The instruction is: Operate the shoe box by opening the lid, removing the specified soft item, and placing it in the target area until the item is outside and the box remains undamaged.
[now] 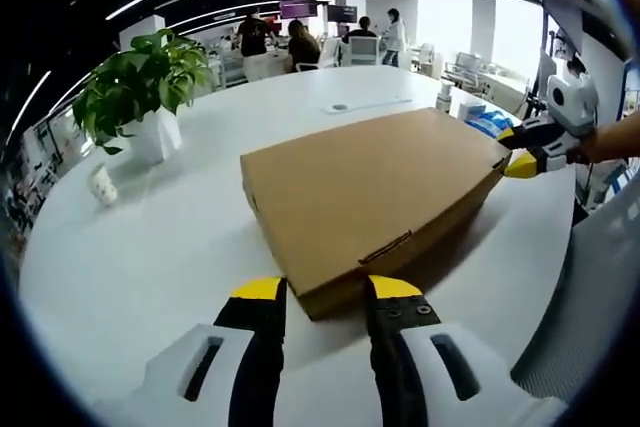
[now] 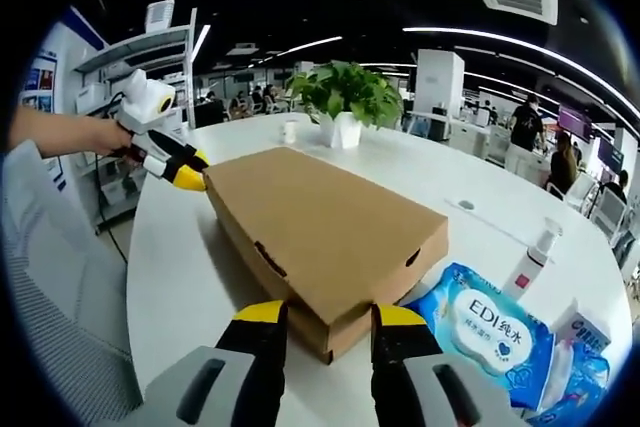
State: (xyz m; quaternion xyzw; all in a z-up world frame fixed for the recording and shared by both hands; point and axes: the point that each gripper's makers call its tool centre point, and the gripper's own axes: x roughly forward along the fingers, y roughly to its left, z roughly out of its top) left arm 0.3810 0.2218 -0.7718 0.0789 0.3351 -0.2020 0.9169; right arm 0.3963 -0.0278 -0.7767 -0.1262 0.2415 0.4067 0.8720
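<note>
Claw (image 1: 325, 292) astride closed shoe box (image 1: 375, 187)

The shoe box (image 1: 375, 197) is a flat, plain brown cardboard carton lying flat on the white tabletop (image 1: 170, 247) with its lid closed. A tuck tab sits in a slot on the near side edge. It rests diagonally, one corner toward each view, and looks undented in both the left and right gripper views.
</note>
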